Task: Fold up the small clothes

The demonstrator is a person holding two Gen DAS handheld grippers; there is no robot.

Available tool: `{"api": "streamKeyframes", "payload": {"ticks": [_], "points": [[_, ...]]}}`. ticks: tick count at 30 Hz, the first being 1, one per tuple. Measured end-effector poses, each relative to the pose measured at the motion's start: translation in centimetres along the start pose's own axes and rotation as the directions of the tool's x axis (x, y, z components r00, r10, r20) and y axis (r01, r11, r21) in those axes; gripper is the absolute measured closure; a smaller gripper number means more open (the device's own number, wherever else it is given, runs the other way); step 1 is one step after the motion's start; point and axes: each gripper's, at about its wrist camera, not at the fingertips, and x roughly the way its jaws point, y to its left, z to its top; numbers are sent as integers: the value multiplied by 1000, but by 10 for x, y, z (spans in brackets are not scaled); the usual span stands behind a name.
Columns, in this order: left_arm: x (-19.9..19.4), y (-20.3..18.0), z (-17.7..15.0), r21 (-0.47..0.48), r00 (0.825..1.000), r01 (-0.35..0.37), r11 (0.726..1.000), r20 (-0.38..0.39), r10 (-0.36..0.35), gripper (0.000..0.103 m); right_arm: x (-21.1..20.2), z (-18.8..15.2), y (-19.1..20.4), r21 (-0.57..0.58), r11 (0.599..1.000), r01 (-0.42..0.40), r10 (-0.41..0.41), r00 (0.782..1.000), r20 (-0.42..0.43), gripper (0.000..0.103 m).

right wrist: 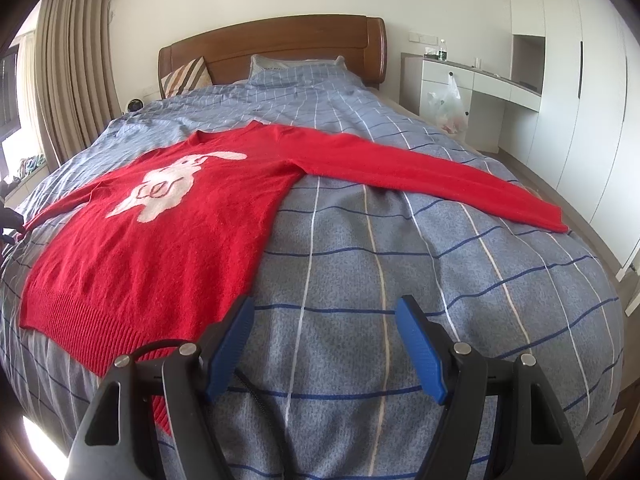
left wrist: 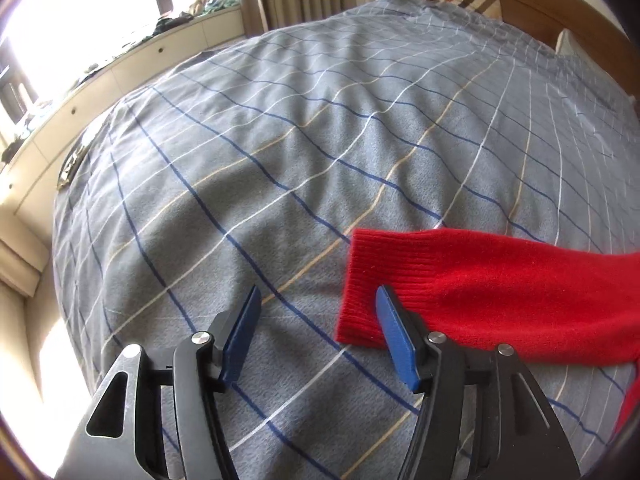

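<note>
A: Start with the left gripper [left wrist: 318,308]. How does it stand?

B: Tilted steeply down at the bed, its two blue pads spread well apart with only the quilt [left wrist: 280,152] between them. It grips nothing. The right-hand pad [left wrist: 394,334] overlaps the ribbed cuff [left wrist: 360,292] of a red sleeve, which lies flat on the quilt; whether the pad touches the knit I cannot tell.

A: And the right gripper [right wrist: 325,322]?

B: Angled down less steeply, jaws wide, empty. Bare plaid quilt shows between its pads. Its left pad [right wrist: 232,344] sits in front of the sweater's ribbed hem, at the bottom corner.

A: Where is the garment overall?

B: One red sweater [right wrist: 160,240], spread face up across the bed, a white rabbit figure [right wrist: 168,188] on the chest. Both sleeves are stretched out sideways: one long sleeve [right wrist: 440,172] reaches toward the right edge of the bed, the other runs off to the left in the right wrist view.

A: Counts beyond that?

B: One wooden headboard [right wrist: 280,40], one striped cushion [right wrist: 188,76] leaning on it, one plaid pillow [right wrist: 296,70] beside that. One curtain [right wrist: 68,64] at the left, one plastic bag [right wrist: 450,108] hanging by the white desk on the right.
</note>
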Motion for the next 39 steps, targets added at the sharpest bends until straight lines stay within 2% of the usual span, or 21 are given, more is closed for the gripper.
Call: {"api": "streamKeyframes", "payload": {"ticks": [4, 5, 6, 8, 10, 12, 14, 18, 21, 23, 24, 25, 26, 27, 30, 33, 35, 37, 38, 39], "points": [[-32, -21, 15, 105, 997, 35, 994, 68, -42, 39, 1, -1, 0, 5, 1000, -5, 5, 1000, -3, 30], [-38, -33, 22, 137, 994, 70, 988, 71, -80, 37, 1, 0, -1, 9, 1000, -7, 7, 1000, -3, 30], [-43, -48, 30, 171, 990, 117, 978, 63, -130, 28, 2, 0, -2, 13, 1000, -8, 8, 1000, -4, 30], [-46, -83, 43, 245, 968, 244, 938, -6, -250, 18, 3, 0, -3, 23, 1000, -7, 8, 1000, -9, 30], [-42, -119, 51, 307, 930, 367, 878, -91, -357, 18, 4, 0, -5, 30, 1000, -2, 3, 1000, -15, 30], [-37, -152, 55, 359, 909, 416, 835, -132, -395, 18, 6, 0, -6, 31, 999, 5, -4, 1000, -21, 30], [-26, -179, 56, 401, 896, 443, 802, -178, -406, 18, 8, 0, -5, 27, 1000, 11, -10, 1000, -29, 30], [-2, -208, 51, 463, 909, 417, 782, -215, -357, 18, 13, -1, -1, 10, 1000, 14, -14, 999, -43, 30], [18, -211, 42, 488, 897, 438, 755, -284, -337, 18, 16, -3, 1, -3, 1000, 14, -14, 998, -57, 30], [25, -213, 34, 522, 881, 468, 713, -334, -334, 18, 18, -3, 3, -9, 1000, 12, -12, 998, -63, 30], [25, -213, 30, 548, 883, 467, 694, -334, -331, 24, 19, -3, 4, -12, 1000, 12, -13, 998, -65, 30], [23, -213, 27, 567, 886, 463, 682, -324, -332, 35, 20, -4, 4, -14, 1000, 13, -14, 998, -66, 30], [22, -213, 27, 573, 886, 462, 677, -321, -333, 78, 20, -4, 5, -16, 1000, 13, -14, 998, -67, 30], [22, -213, 28, 577, 898, 439, 689, -305, -317, 100, 21, -4, 5, -17, 1000, 14, -15, 998, -68, 30], [7, -216, 32, 609, 942, 330, 721, -162, -295, 102, 21, -5, 6, -18, 1000, 16, -18, 998, -68, 30], [1, -215, 45, 554, 952, 285, 782, -70, -297, 102, 20, -5, 5, -19, 1000, 19, -21, 998, -67, 30], [8, -219, 43, 548, 957, 275, 790, -82, -277, 102, 20, -5, 6, -21, 1000, 20, -21, 998, -66, 30], [14, -226, 32, 590, 967, 239, 771, -75, -243, 102, 20, -5, 6, -20, 1000, 19, -20, 998, -67, 30], [14, -226, 27, 601, 971, 219, 769, -60, -230, 100, 19, -4, 6, -18, 1000, 18, -19, 998, -66, 30], [14, -225, 26, 596, 973, 209, 775, -51, -223, 93, 19, -4, 6, -17, 1000, 18, -19, 998, -64, 30]]}}
